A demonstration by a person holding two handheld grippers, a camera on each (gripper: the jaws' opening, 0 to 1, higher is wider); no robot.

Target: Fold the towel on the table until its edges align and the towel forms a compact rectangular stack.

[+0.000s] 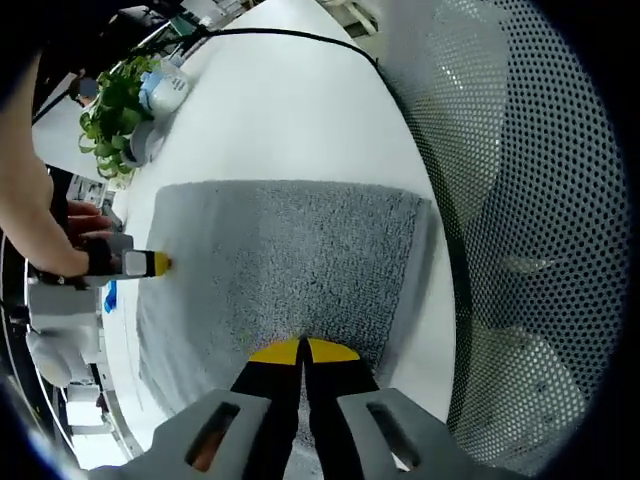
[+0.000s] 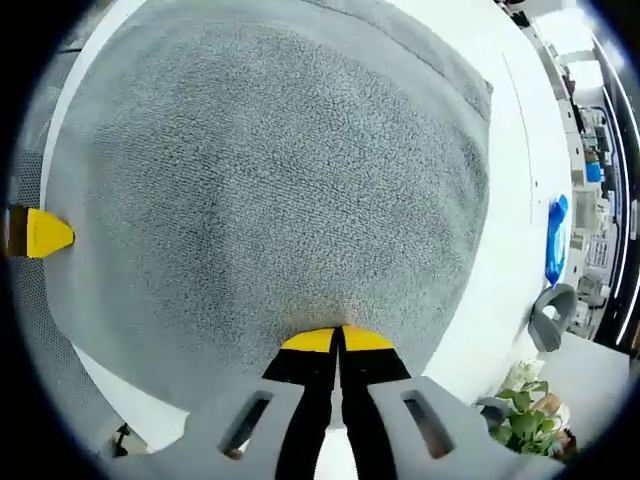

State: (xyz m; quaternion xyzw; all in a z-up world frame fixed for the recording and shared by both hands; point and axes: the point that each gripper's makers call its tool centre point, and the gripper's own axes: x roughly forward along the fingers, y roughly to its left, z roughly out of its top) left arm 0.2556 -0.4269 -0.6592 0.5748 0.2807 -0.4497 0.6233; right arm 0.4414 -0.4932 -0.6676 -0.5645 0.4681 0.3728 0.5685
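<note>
The soft grey terry towel lies flat on the white table, and it already looks folded over, because we can see a second layer peeking out along one side in the right gripper view. Its shape is close to a rectangle.

Our left gripper has its two yellow-tipped jaws pressed together right at the near edge of the towel. They seem to pinch the cloth, but the tips hide the edge, so we cannot be sure how much they hold. Our right gripper looks the same: jaws closed tight on another edge of the towel. In the left gripper view we also see the right gripper at the far left side of the towel, with a hand on it. In the right gripper view the left one's yellow tip shows at the left.

We think we are at the start of a new fold, with both edges grabbed. Next we would lift both edges together, carry them across to the far side, and lay them down so the edges line up.

Past the towel stand a green leafy plant and a blue and white cup. A perforated grey metal chair back curves beside the table.
</note>
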